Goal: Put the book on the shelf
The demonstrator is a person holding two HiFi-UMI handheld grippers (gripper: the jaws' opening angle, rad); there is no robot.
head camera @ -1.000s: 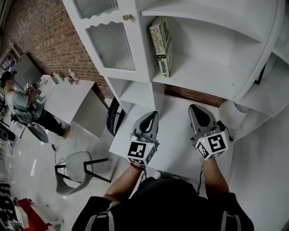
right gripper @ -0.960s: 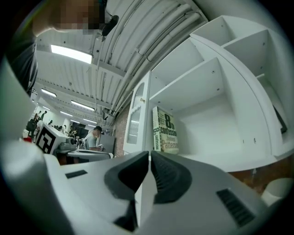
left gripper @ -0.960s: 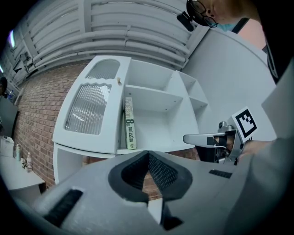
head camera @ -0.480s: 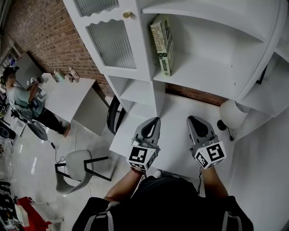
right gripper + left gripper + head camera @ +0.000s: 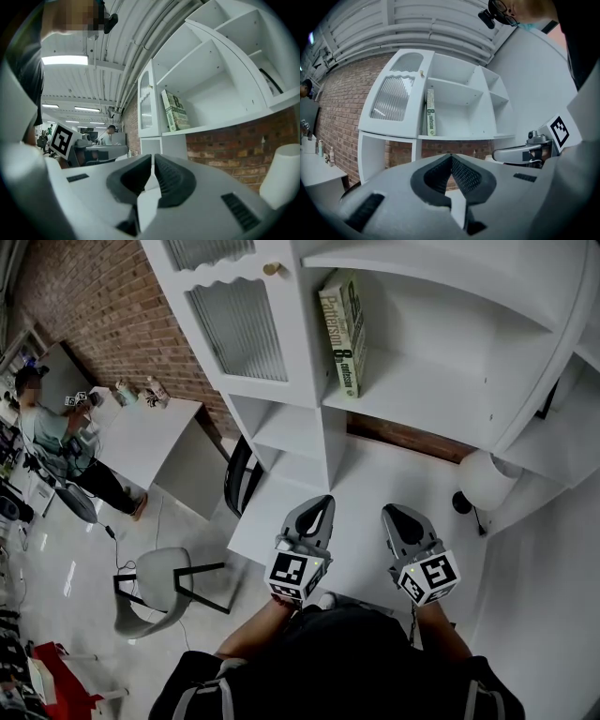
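A green and white book [image 5: 343,331] stands upright on the white shelf [image 5: 412,404], leaning against the left wall of its open compartment. It also shows in the left gripper view as the book [image 5: 430,118] and in the right gripper view as the book [image 5: 175,110]. My left gripper [image 5: 320,505] and right gripper [image 5: 390,515] hang side by side over the white desk [image 5: 370,474], well below the book. Both are shut and hold nothing. In their own views the left gripper [image 5: 451,159] and the right gripper [image 5: 153,159] have their tips together.
A ribbed glass cabinet door [image 5: 236,329] with a brass knob sits left of the book. A white round lamp [image 5: 486,478] stands at the desk's right. A chair [image 5: 159,592] and another white table [image 5: 150,442] stand on the floor to the left, with a person [image 5: 56,442] beyond.
Both grippers have drawn back and down from the shelf, toward my body. The book has stayed where it stands.
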